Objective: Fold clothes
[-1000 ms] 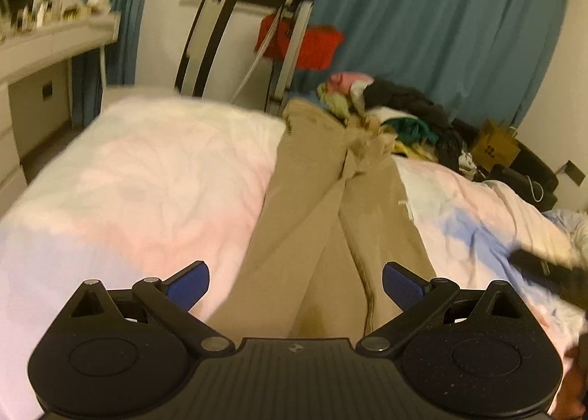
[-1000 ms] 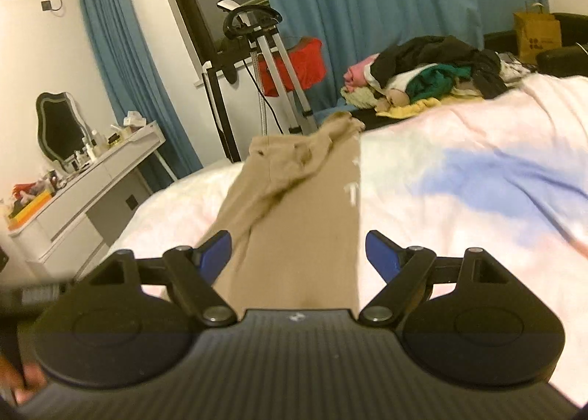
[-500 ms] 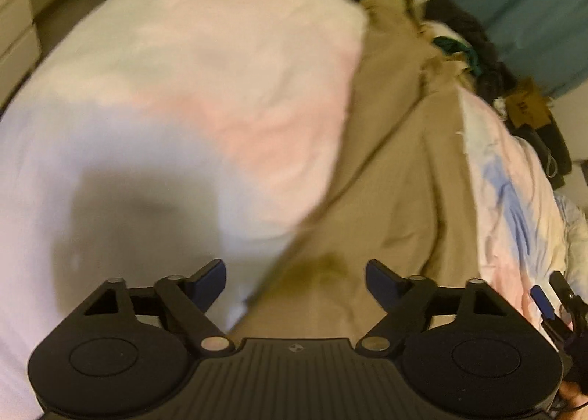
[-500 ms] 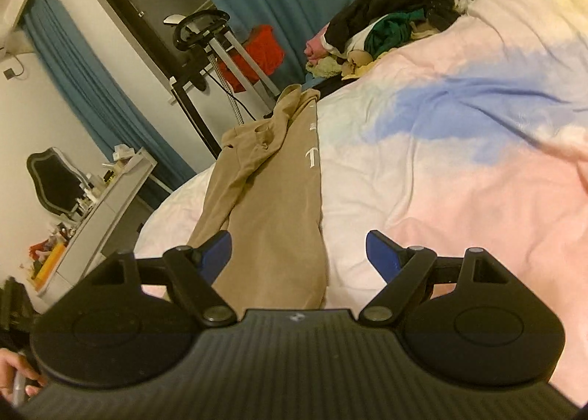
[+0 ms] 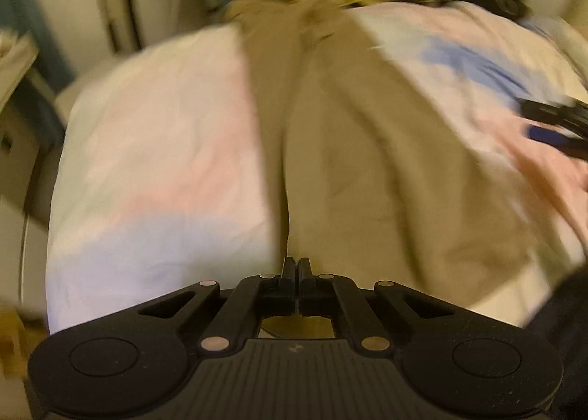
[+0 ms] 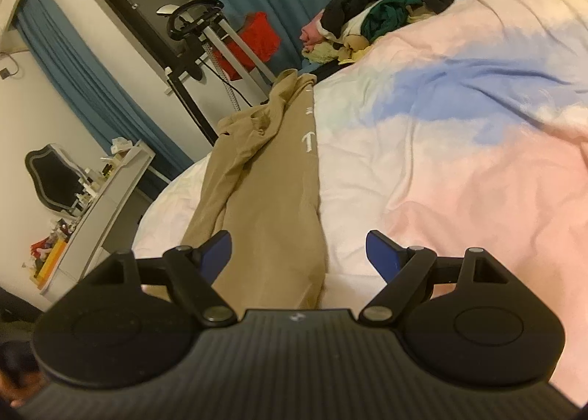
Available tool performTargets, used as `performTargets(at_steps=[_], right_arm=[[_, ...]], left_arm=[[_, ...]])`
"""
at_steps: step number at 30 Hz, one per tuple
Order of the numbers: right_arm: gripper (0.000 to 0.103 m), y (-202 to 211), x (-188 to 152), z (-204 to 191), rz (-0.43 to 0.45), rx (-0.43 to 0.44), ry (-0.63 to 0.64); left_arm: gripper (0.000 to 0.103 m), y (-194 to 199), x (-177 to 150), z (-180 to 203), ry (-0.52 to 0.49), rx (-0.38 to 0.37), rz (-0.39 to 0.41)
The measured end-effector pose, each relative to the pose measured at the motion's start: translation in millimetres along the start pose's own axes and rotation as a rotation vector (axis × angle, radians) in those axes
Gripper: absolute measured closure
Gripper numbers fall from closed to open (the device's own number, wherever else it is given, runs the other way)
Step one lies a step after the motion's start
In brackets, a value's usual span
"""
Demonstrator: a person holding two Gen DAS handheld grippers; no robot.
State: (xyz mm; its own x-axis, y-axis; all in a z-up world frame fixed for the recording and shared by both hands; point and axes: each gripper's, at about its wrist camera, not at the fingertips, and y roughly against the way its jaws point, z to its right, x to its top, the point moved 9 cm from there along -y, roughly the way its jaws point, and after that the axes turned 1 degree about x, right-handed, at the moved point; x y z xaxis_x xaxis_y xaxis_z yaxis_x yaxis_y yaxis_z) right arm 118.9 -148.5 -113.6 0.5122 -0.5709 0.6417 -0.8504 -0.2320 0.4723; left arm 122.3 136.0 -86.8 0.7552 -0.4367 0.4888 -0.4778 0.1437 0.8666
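Two grippers over one pair of tan trousers [image 6: 264, 199] laid lengthwise on the pastel bedcover [image 6: 459, 170].

Left gripper [image 5: 296, 265]: fingers pressed flat together at the near hem of the trousers; its jaws have just been closing, and whether any cloth is pinched between them cannot be told from this blurred view. Right gripper [image 6: 297, 254]: blue pads [image 6: 218, 251] stand wide apart, nothing between them but the near end of one trouser leg lying below, not touched. Trousers run from the near bed edge toward the far edge, waistband crumpled at the far end, white lettering along one leg. Pile of mixed clothes [image 6: 375, 19] sits at the far side of the bed, well apart from the trousers. White dresser [image 6: 106, 206] stands beside the bed.
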Motion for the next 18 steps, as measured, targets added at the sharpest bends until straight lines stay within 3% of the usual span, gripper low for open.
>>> performTargets(at_steps=[6, 11, 18], right_arm=[[0.021, 2, 0, 2, 0.002, 0.006, -0.021], [0.021, 4, -1, 2, 0.0, 0.007, -0.014], [0.021, 4, -1, 0, 0.0, 0.016, -0.015]], left_arm=[[0.102, 22, -1, 72, -0.177, 0.024, 0.099], [0.102, 6, -4, 116, -0.167, -0.034, 0.091], [0.102, -46, -23, 128, -0.065, -0.115, -0.027]])
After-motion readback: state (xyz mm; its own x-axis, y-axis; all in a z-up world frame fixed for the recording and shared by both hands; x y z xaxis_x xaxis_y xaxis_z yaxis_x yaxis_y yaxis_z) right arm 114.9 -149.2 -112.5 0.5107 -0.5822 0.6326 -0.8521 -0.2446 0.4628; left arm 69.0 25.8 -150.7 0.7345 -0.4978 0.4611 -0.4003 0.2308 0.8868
